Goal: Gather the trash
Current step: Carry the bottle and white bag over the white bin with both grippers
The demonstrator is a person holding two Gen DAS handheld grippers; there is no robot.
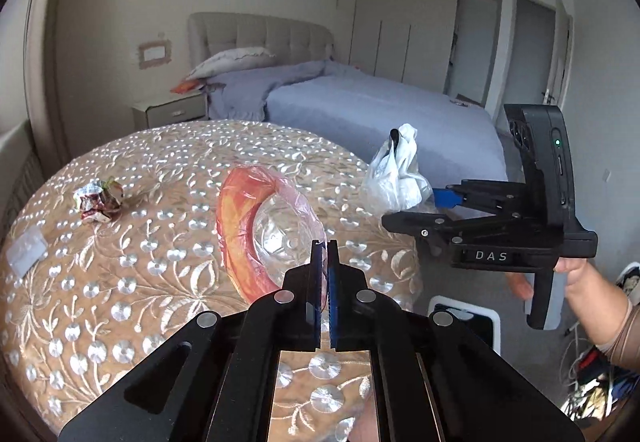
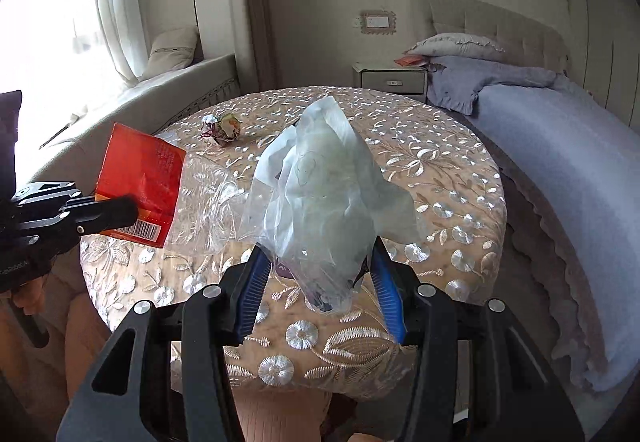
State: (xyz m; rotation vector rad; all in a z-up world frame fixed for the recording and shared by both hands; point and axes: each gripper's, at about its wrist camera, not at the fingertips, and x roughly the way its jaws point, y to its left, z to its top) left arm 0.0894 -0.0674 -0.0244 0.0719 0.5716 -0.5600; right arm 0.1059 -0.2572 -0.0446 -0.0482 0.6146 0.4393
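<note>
I have two pieces of trash in hand. The left hand-held gripper [image 1: 323,254] is clamped on the edge of a red-orange wrapper [image 1: 244,210] with a clear plastic section; in the right wrist view the same wrapper [image 2: 140,186] hangs above the near left rim of the table [image 2: 460,178], and I can see a barcode along its lower edge and small print on its face, too fine to read. The left hand-held gripper [image 2: 134,211] shows there as a black tip pressed against the wrapper.

The right hand-held gripper [image 2: 320,266] holds a crumpled clear bag with white paper inside [image 2: 324,186]; its blue pads [image 2: 256,282] stand well apart, and the bag's lower end sits between them. I cannot tell from either view whether the pads actually press the bag. In the left wrist view the bag [image 1: 394,174] sits at the tip of the right hand-held gripper [image 1: 430,198], whose black body reads "DAS".

A crumpled foil wrapper [image 1: 98,200] lies on the table's embroidered cloth, well apart from both tools, on the far left side. A small clear plastic scrap [image 1: 26,250] lies near the table's left rim.

Beyond the table stands a bed [image 1: 380,110] with a lilac cover, and a nightstand [image 1: 170,110] beside it.
</note>
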